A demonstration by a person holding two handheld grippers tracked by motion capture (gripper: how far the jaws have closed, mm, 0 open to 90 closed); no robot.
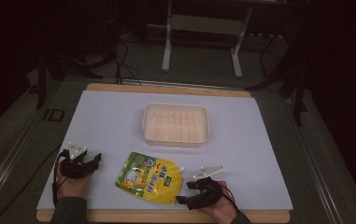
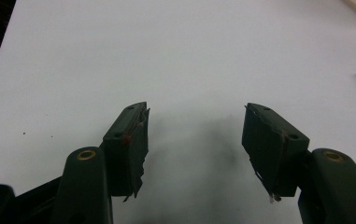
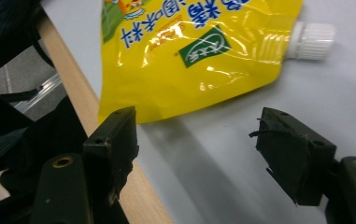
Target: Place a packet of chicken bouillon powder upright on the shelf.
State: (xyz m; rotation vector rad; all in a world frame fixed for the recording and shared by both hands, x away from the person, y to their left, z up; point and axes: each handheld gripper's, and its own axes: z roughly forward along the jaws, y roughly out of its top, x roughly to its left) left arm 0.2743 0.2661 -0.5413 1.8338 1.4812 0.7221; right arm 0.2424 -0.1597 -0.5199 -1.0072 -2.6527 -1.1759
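Note:
A yellow spouted pouch [image 1: 150, 177] with a white cap lies flat near the table's front edge, between my two grippers. My left gripper [image 1: 96, 161] rests at the front left, a hand's width from the pouch, jaws spread wide over bare white table [image 2: 194, 135]. My right gripper [image 1: 186, 192] sits at the front right, open, its jaws pointing at the pouch's lower edge [image 3: 199, 60] without touching it. The pouch's white cap [image 3: 312, 41] lies just ahead of the right jaw. A cream plastic tray [image 1: 176, 123] stands empty at the table's centre, beyond the pouch.
The white mat lies on a wooden board whose front edge [image 3: 73, 93] runs close under my right gripper. A metal stand [image 1: 203, 28] and cables occupy the dark floor behind the table.

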